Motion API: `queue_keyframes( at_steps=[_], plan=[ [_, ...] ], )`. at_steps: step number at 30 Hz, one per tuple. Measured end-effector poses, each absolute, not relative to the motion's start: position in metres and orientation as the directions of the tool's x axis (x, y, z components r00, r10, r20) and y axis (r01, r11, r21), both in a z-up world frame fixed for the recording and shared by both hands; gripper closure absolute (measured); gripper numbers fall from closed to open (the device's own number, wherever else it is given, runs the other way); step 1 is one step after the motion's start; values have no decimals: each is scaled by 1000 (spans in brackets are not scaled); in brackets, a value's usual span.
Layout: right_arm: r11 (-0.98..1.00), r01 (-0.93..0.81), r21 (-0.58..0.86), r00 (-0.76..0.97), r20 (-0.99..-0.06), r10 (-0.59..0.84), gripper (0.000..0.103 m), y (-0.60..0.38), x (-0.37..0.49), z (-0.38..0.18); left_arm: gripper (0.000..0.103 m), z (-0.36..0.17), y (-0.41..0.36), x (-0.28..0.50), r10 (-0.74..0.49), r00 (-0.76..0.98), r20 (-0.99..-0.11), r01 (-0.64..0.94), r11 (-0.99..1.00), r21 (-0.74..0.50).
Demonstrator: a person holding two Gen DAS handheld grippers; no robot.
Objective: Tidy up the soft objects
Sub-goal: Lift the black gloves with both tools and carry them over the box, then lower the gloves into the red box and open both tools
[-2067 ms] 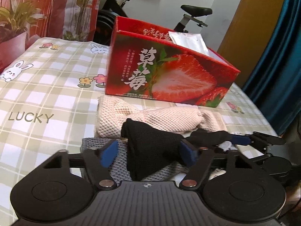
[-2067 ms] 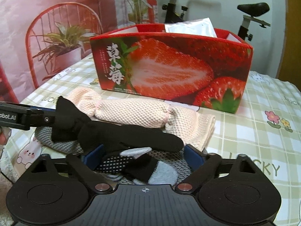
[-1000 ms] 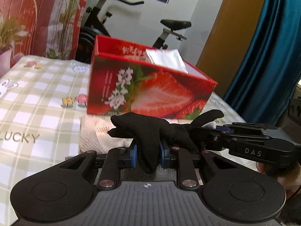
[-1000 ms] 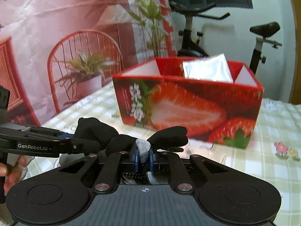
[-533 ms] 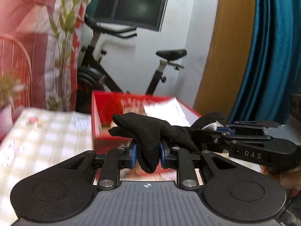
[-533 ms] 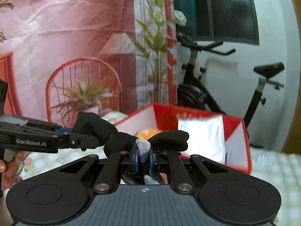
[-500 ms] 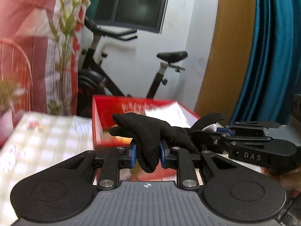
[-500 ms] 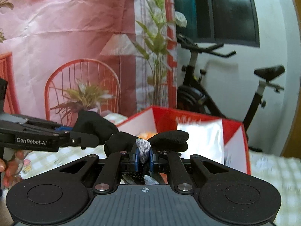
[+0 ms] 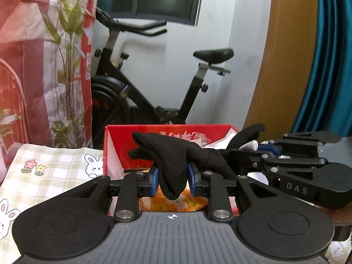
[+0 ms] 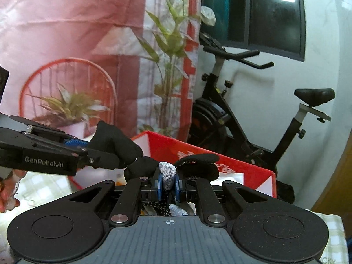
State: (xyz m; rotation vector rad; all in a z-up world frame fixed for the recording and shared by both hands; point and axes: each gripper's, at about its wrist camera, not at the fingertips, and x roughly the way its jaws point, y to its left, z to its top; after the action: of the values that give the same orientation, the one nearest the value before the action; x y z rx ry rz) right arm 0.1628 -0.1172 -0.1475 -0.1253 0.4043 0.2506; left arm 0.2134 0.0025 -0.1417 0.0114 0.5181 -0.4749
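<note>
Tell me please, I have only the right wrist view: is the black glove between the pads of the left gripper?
Observer: Yes. The black glove hangs between the blue pads of the left gripper, whose jaws are opening.
Operator: What lies under its hanging end?
Observer: An orange flowered cloth, inside the red box.
Operator: And what is to the left of the box?
Observer: A checked tablecloth printed with rabbits and flowers.
</note>
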Motion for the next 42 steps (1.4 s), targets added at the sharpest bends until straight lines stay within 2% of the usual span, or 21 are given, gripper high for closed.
queue_keyframes(
  at_steps=[5, 10, 16, 19, 21, 23, 25, 27, 29, 31, 37, 42],
  plan=[
    [970, -231, -74, 878, -445, 175, 93, -125, 195, -159, 65, -150, -11, 236, -396, 759, -516, 435, 899, -49],
    [977, -203, -73, 840, -525, 135, 93, -130, 228, -173, 46, -157, -18, 254, -365, 759, -539, 420, 907, -23],
    [983, -166, -74, 785, -613, 87, 90, -135, 250, -193, 45, -162, -11, 262, -334, 760, -557, 397, 918, -7],
    [986, -149, -71, 769, -635, 71, 82, -138, 251, -198, 38, -160, -8, 262, -322, 765, -558, 389, 921, 3],
    [989, -131, -72, 770, -635, 55, 73, -140, 249, -198, 33, -157, -8, 259, -308, 776, -551, 379, 925, 16],
    [990, -116, -80, 777, -628, 41, 45, -141, 245, -196, 27, -153, -6, 253, -290, 789, -542, 362, 932, 30],
    [991, -116, -64, 793, -606, 53, 30, -145, 237, -193, 14, -148, -3, 248, -266, 805, -530, 340, 939, 45],
    [993, -112, -35, 805, -589, 70, 18, -150, 230, -188, 7, -142, -1, 241, -247, 819, -517, 320, 946, 55],
    [995, -104, -7, 817, -571, 82, 5, -153, 220, -182, 4, -136, 0, 233, -239, 825, -512, 310, 949, 57],
    [995, -100, 9, 828, -554, 89, 1, -155, 209, -176, 2, -132, 2, 225, -229, 825, -516, 301, 952, 58],
    [996, -75, 51, 854, -512, 91, 0, -153, 170, -165, 0, -124, 6, 183, -182, 851, -493, 271, 956, 116],
    [993, -65, 101, 873, -477, 105, 0, -149, 127, -167, 0, -131, 23, 147, -220, 823, -524, 290, 956, 54]
  ],
)
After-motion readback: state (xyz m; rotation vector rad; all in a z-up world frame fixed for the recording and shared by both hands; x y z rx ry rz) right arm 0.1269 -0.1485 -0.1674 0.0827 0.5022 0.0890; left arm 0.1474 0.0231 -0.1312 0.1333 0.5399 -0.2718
